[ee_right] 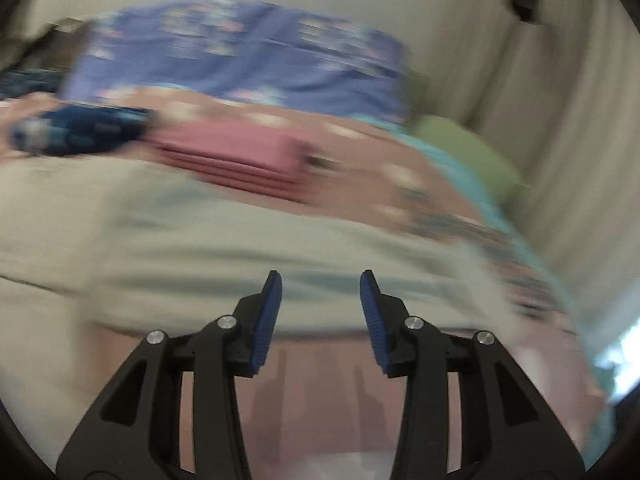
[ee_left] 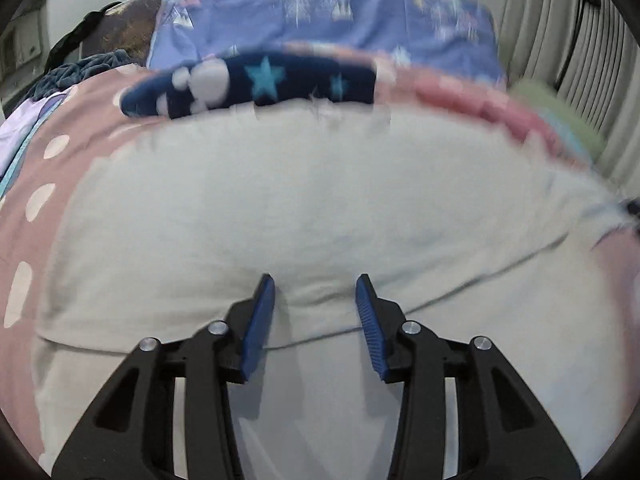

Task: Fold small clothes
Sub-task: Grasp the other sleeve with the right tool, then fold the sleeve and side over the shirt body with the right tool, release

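Fingers of left gripper (ee_left: 315,282) and right gripper (ee_right: 321,280) apart, empty over pale grey-green cloth garment (ee_left: 280,200); pinch edge corners squarely.

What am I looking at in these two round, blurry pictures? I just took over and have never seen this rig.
Each picture comes from a fisheye camera mounted on a handheld gripper, looking forward along its two blue-padded fingers. A person holds one gripper in each hand; there is no robot arm.

The left wrist view shows the left gripper above a pale cloth spread on a pink dotted bedspread. The right gripper is over the same cloth.

Further back lie a navy star-patterned garment, a folded pink piece and a purple patterned pillow.

Both grippers stand open, with nothing between the pads. The blur is from motion.
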Tool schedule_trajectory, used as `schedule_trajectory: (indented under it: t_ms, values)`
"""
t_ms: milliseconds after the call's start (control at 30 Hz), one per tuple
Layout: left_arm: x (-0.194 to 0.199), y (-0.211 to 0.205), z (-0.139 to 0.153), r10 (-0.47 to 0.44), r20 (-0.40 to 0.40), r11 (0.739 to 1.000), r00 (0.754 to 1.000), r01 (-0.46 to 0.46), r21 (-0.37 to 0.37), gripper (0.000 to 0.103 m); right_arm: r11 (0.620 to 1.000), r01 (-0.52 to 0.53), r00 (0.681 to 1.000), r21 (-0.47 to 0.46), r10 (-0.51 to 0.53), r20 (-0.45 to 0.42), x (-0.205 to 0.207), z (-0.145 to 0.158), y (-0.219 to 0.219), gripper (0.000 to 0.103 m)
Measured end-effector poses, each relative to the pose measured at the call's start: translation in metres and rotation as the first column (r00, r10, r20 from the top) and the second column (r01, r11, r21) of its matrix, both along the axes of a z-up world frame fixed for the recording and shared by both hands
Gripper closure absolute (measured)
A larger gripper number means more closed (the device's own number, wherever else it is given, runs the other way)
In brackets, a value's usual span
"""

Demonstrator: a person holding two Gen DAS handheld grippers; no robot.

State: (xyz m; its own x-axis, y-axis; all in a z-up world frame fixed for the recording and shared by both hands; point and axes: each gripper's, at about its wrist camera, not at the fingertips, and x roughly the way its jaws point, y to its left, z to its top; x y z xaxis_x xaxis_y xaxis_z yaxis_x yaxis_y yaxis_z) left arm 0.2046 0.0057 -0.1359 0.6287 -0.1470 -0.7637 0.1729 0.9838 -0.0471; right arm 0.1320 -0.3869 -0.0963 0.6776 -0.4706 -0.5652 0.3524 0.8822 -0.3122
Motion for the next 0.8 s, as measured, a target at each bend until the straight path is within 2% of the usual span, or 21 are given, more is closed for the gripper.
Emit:
schedule_trajectory:
  t_ms: [133, 233, 300, 333, 367, 400, 433, 500, 533, 567, 600, 667, 733, 800]
  values:
    - [-0.002, 0.001, 0.0, -0.007, 0.002, 1.0, 1.0, 0.007, -0.011, 0.054, 0.984, 0.121, 0.989, -0.133, -0.132, -0.072, -0.023, -0.022, -0.068, 0.06]
    - [-0.004, -0.001, -0.002, -0.008, 0.005, 1.0, 1.0, 0.008, -0.003, 0.053, 0.966, 0.128, 0.978, -0.226, -0.16, -0.131, -0.027, -0.037, -0.08, 0.059]
    - [-0.004, -0.003, -0.001, -0.007, 0.007, 1.0, 1.0, 0.007, 0.008, 0.053, 0.961, 0.125, 0.977, -0.246, -0.163, -0.138, -0.023, -0.038, -0.082, 0.061]
    - [-0.004, -0.003, -0.001, -0.008, 0.007, 1.0, 1.0, 0.008, 0.011, 0.053, 0.957, 0.13, 0.974, -0.259, -0.172, -0.145, -0.021, -0.038, -0.083, 0.068]
    - [-0.003, -0.003, 0.0, -0.008, 0.008, 1.0, 1.0, 0.008, 0.012, 0.053, 0.954, 0.143, 0.97, -0.264, -0.188, -0.154, -0.017, -0.038, -0.085, 0.094]
    - [-0.002, -0.004, 0.001, -0.008, 0.008, 1.0, 1.0, 0.008, 0.011, 0.053, 0.959, 0.152, 0.967, -0.24, -0.195, -0.165, -0.009, -0.038, -0.093, 0.096]
    - [-0.003, -0.003, 0.001, -0.008, 0.009, 1.0, 1.0, 0.008, 0.007, 0.053, 0.969, 0.169, 0.967, -0.18, -0.199, -0.162, -0.008, -0.034, -0.101, 0.096]
    - [-0.002, -0.003, 0.001, -0.008, 0.008, 1.0, 1.0, 0.008, 0.003, 0.053, 0.98, 0.197, 0.976, 0.023, -0.194, -0.1, -0.018, -0.021, -0.116, 0.097]
    - [-0.002, -0.003, 0.002, -0.008, 0.007, 1.0, 1.0, 0.008, 0.001, 0.053, 0.956, 0.194, 0.981, 0.218, -0.19, -0.04, -0.027, -0.01, -0.125, 0.097]
    - [-0.002, -0.003, 0.001, -0.009, 0.007, 1.0, 1.0, 0.009, 0.001, 0.053, 0.924, 0.178, 0.982, 0.339, -0.188, -0.004, -0.033, -0.004, -0.133, 0.097]
    - [-0.002, -0.003, 0.001, -0.009, 0.006, 1.0, 1.0, 0.009, 0.001, 0.053, 0.867, 0.139, 0.983, 0.479, -0.178, 0.037, -0.039, 0.002, -0.141, 0.097]
    - [-0.002, -0.003, 0.002, -0.009, 0.007, 1.0, 1.0, 0.009, -0.001, 0.053, 0.746, 0.031, 0.984, 0.665, -0.138, 0.109, -0.044, 0.016, -0.14, 0.097]
    - [-0.002, -0.002, 0.002, -0.009, 0.007, 1.0, 1.0, 0.009, -0.007, 0.052, 0.696, -0.04, 0.985, 0.717, -0.095, 0.146, -0.042, 0.028, -0.127, 0.097]
    - [-0.002, -0.002, 0.002, -0.009, 0.007, 1.0, 1.0, 0.01, -0.016, 0.052, 0.669, -0.118, 0.984, 0.734, -0.021, 0.177, -0.035, 0.041, -0.102, 0.097]
